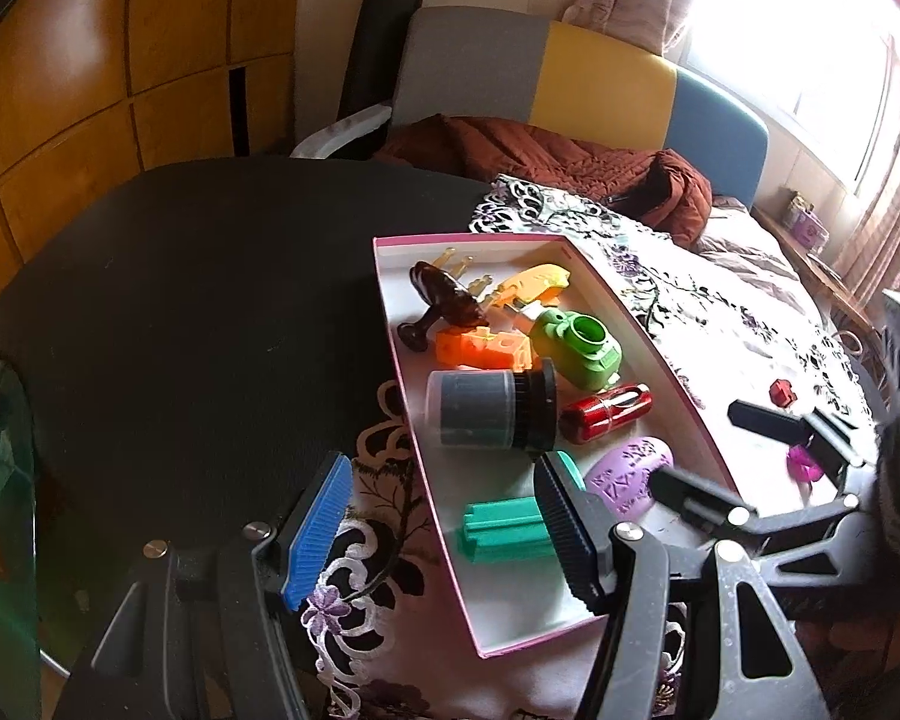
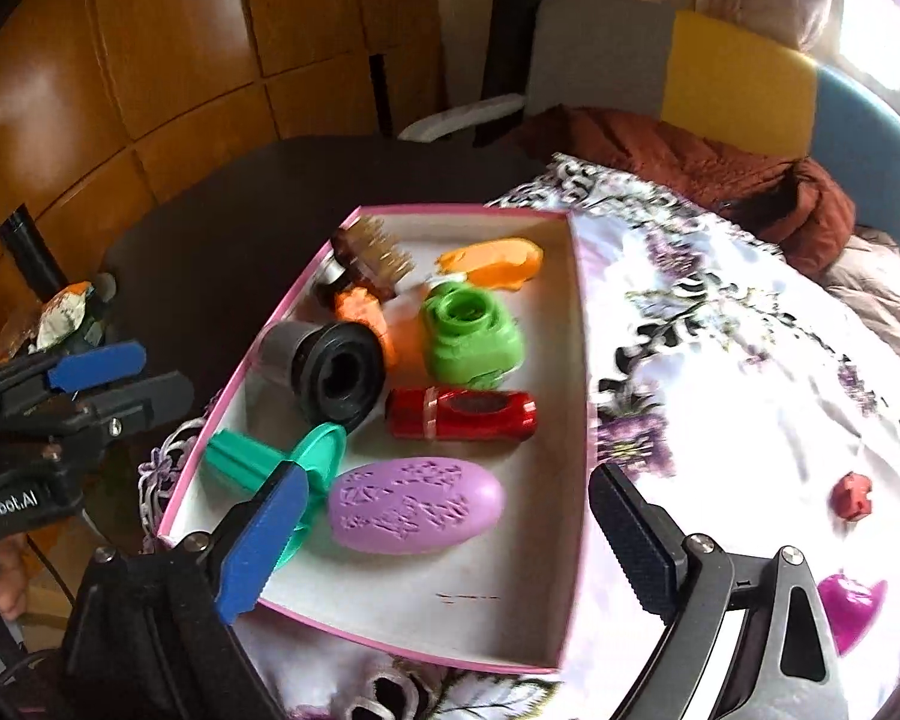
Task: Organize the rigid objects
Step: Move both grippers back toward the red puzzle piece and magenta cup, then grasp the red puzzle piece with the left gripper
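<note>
From the left wrist camera, the left hand-held gripper (image 1: 444, 531) is hovering with its jaws spread wide and nothing between them, its blue finger (image 1: 318, 531) over the patterned cloth (image 1: 690, 294) outside the box and its black finger (image 1: 567, 531) over the box's near end. The pink-rimmed box (image 1: 714, 450) is sitting on the cloth at the edge of the dark surface (image 1: 210, 276), and it is holding a brown brush (image 1: 444, 300), a yellow piece (image 1: 537, 282), an orange block (image 1: 480, 348), a green part (image 1: 579, 348), a grey and black cylinder (image 1: 486, 411), a red flashlight (image 1: 606, 413), a teal piece (image 1: 504, 528) and a purple oval (image 1: 630, 468). The right hand-held gripper (image 1: 762, 450) is reaching in from the right, above the cloth. A small red piece (image 1: 783, 391) and a magenta piece (image 1: 804, 463) are lying on the cloth outside the box, to its right. From the right wrist camera, the right hand-held gripper (image 2: 444, 546) is also standing released and empty, its blue finger (image 2: 264, 534) over the teal piece (image 2: 270, 450) and its black finger (image 2: 636, 540) just beyond the right wall of the box (image 2: 582, 360). The purple oval (image 2: 417, 507) is lying in the box between the two fingers, apart from both, with the red flashlight (image 2: 462, 414) just behind it and the green part (image 2: 471, 336) and grey and black cylinder (image 2: 330, 366) farther back. The small red piece (image 2: 852, 495) and the magenta piece (image 2: 852, 603) are resting on the cloth (image 2: 720, 330) to the right. The left hand-held gripper (image 2: 114, 378) is showing at the left edge.
</note>
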Motion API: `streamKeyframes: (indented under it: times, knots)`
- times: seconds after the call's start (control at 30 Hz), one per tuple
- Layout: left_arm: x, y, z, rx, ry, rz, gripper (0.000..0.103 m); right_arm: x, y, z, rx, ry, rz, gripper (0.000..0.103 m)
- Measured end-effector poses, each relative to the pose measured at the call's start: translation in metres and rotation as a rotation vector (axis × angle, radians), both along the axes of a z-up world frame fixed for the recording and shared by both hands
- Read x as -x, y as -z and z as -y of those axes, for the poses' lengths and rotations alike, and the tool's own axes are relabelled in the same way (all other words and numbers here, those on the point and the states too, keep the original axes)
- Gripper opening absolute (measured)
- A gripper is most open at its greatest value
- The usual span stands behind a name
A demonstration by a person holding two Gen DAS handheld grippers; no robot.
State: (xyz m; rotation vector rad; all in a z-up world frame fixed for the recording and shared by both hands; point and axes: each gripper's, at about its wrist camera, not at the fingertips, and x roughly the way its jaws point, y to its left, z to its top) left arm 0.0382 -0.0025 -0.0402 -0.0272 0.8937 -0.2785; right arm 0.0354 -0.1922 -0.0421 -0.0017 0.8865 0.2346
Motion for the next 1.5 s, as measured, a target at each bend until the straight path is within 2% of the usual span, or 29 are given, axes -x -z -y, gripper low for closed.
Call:
streamKeyframes:
  times: [0.1,0.37,0.6,0.73,0.83,0.93,1.0,1.07,1.2,1.5]
  knots:
    - [0.002,-0.002,0.005,-0.008,0.017,0.008,0.064,0.001,-0.007,0.013,-0.004,0.035,0.014,0.099]
    - [0.006,-0.005,0.02,-0.023,0.059,0.015,0.064,0.0,-0.021,0.069,-0.008,0.168,0.04,0.099]
    - [0.008,-0.004,0.037,-0.057,0.105,0.015,0.064,0.003,-0.037,0.137,0.055,0.309,0.084,0.101]
    - [0.007,-0.006,0.046,-0.066,0.121,0.019,0.064,0.009,-0.04,0.19,0.1,0.444,0.112,0.101]
    - [0.006,-0.008,0.055,-0.073,0.14,0.02,0.064,0.019,-0.034,0.237,0.127,0.605,0.127,0.101]
    - [0.005,-0.009,0.069,-0.089,0.166,0.024,0.064,0.029,-0.02,0.282,0.082,0.776,0.105,0.101]
    - [0.004,-0.009,0.078,-0.089,0.179,0.021,0.064,0.036,-0.017,0.308,-0.019,0.882,0.09,0.101]
    - [0.003,-0.007,0.085,-0.084,0.192,0.01,0.064,0.043,-0.016,0.322,-0.104,0.934,0.098,0.102]
    - [0.003,-0.004,0.101,-0.079,0.227,-0.009,0.064,0.048,-0.009,0.333,-0.181,0.975,0.058,0.102]
    - [-0.003,-0.012,0.151,-0.037,0.345,-0.03,0.064,0.058,-0.002,0.343,-0.252,1.039,0.038,0.102]
